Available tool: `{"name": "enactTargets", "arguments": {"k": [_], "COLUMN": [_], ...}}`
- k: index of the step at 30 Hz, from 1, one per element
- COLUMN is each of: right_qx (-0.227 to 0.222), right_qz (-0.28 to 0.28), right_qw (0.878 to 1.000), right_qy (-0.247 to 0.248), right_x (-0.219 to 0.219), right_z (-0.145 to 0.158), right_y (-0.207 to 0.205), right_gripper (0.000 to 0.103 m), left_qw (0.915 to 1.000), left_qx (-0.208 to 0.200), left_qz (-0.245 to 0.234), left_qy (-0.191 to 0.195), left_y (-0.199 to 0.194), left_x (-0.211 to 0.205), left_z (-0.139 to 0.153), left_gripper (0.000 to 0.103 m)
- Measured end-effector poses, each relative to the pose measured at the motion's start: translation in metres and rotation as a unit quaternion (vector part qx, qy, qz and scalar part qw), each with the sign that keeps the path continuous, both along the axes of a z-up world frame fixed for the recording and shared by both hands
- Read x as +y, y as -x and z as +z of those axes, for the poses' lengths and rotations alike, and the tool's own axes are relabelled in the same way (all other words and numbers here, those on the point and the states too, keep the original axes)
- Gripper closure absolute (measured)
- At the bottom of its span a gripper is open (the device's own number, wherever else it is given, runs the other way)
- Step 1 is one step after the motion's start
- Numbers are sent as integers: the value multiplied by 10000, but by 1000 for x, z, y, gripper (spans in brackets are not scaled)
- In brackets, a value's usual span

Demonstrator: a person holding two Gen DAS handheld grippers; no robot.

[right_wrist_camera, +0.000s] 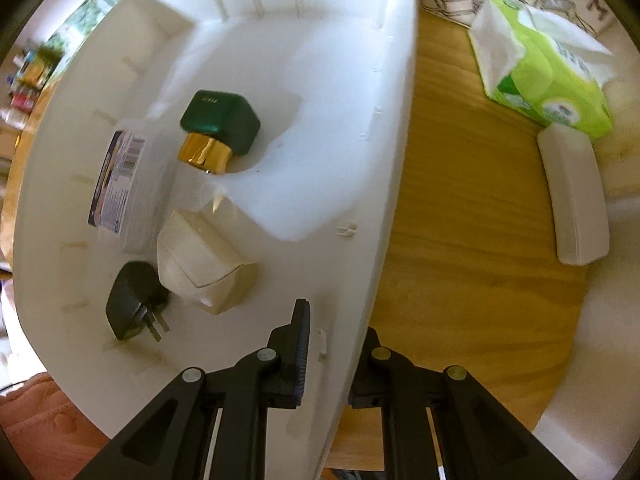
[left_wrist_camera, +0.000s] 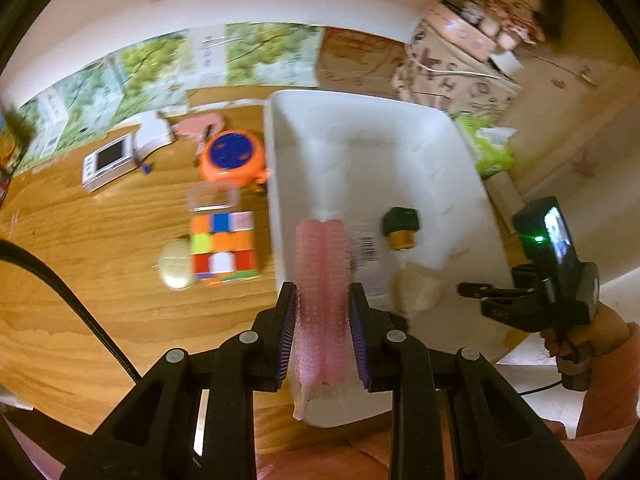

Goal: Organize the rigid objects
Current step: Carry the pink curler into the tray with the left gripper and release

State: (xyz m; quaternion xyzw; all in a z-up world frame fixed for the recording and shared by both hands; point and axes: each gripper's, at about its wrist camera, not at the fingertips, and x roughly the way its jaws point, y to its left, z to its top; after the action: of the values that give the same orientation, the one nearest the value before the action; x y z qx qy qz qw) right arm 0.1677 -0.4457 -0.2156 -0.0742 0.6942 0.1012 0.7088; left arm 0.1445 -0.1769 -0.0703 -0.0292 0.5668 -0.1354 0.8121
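Observation:
My left gripper (left_wrist_camera: pixel 324 288) is shut on a pink bristly hair roller (left_wrist_camera: pixel 320 252), held above the near end of the white bin (left_wrist_camera: pixel 360 120). In the bin (right_wrist_camera: pixel 280 60) lie a green bottle with a gold cap (right_wrist_camera: pixel 220 120), a cream box (right_wrist_camera: pixel 204 260), a black plug (right_wrist_camera: pixel 132 300) and a flat pack with a barcode (right_wrist_camera: pixel 120 184). My right gripper (right_wrist_camera: pixel 338 320) straddles the bin's right wall, one finger inside and one outside, clamped on it. A hand in a pink sleeve holds that gripper (left_wrist_camera: pixel 472 292) in the left wrist view.
Left of the bin, the wooden table carries a colour cube (left_wrist_camera: pixel 224 246), a clear small box (left_wrist_camera: pixel 214 196), an orange and blue round toy (left_wrist_camera: pixel 232 156), a cream oval case (left_wrist_camera: pixel 176 264) and a white device with a screen (left_wrist_camera: pixel 106 164). A green tissue pack (right_wrist_camera: pixel 544 72) and a white case (right_wrist_camera: pixel 572 200) lie right of it.

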Motion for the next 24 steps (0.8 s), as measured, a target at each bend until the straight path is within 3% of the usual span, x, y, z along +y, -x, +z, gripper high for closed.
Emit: {"name": "enactTargets", "arguments": {"k": [12, 24], "right_qx": [-54, -69], "right_qz": [835, 1167], "right_qw": [9965, 9931], "right_qy": [75, 61], "right_x": [16, 25], "right_z": [-4, -3], "right_y": [5, 13], "right_gripper": [91, 89], "left_qw": [9977, 9906], "left_qx": [-316, -692], "left_qz": [-256, -273], "left_qy": [538, 1144], "left_y": [6, 9], "left_x": [-60, -78], "left_z": [-5, -3], "left_gripper": [75, 74]}}
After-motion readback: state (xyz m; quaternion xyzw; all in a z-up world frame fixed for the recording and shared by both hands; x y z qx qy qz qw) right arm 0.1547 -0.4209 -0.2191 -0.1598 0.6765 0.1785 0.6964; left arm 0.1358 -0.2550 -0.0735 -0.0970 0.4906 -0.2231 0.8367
